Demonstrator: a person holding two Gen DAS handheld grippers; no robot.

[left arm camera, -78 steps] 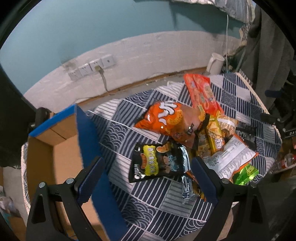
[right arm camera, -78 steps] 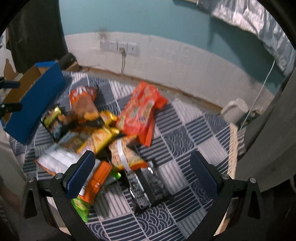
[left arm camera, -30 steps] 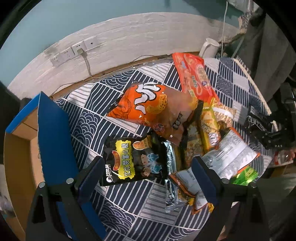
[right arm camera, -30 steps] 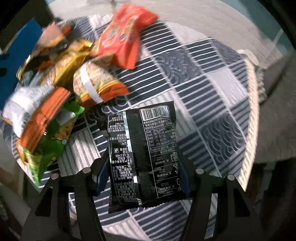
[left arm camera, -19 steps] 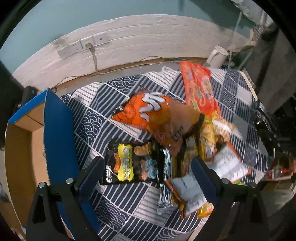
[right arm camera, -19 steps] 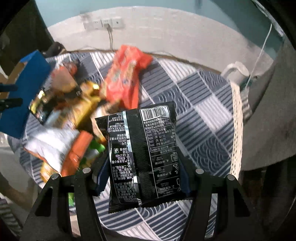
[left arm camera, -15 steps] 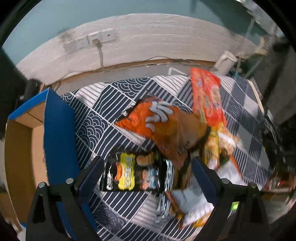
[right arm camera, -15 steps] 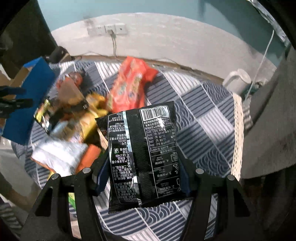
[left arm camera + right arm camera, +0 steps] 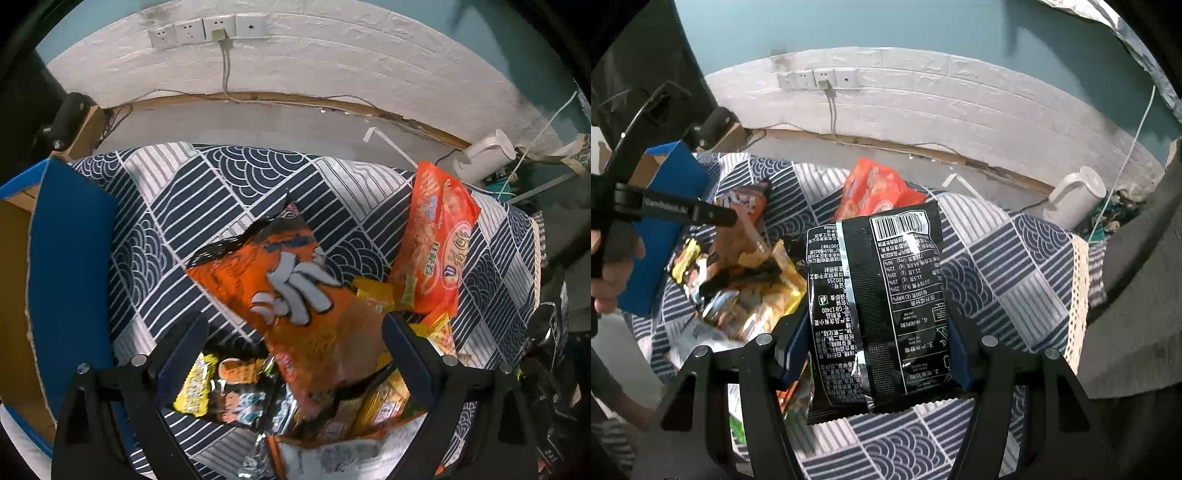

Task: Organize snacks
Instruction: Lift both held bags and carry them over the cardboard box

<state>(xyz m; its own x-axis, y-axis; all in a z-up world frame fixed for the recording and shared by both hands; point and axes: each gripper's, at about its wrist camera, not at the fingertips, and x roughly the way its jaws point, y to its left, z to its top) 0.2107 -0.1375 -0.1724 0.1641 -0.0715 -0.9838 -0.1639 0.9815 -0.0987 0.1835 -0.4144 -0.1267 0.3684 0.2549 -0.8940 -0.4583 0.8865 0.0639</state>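
Right gripper [image 9: 875, 350] clamped on black snack packet [image 9: 875, 306], barcode side to camera, lifted above patterned cloth [image 9: 1008, 266]. Left gripper [image 9: 291, 354] with jaws wide apart and nothing between, poised over orange chip bag [image 9: 280, 288] in the snack pile. Red-orange packet [image 9: 436, 251] just beside the pile. Blue-edged cardboard box [image 9: 66, 258] at the cloth's left side.

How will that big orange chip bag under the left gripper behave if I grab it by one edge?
The big orange chip bag looks puffed and crinkled, so probably light, and likely to sag from an edge grip. Its glossy film may slip between the left gripper pads. It overlaps neighbouring packets, so lifting could drag them.
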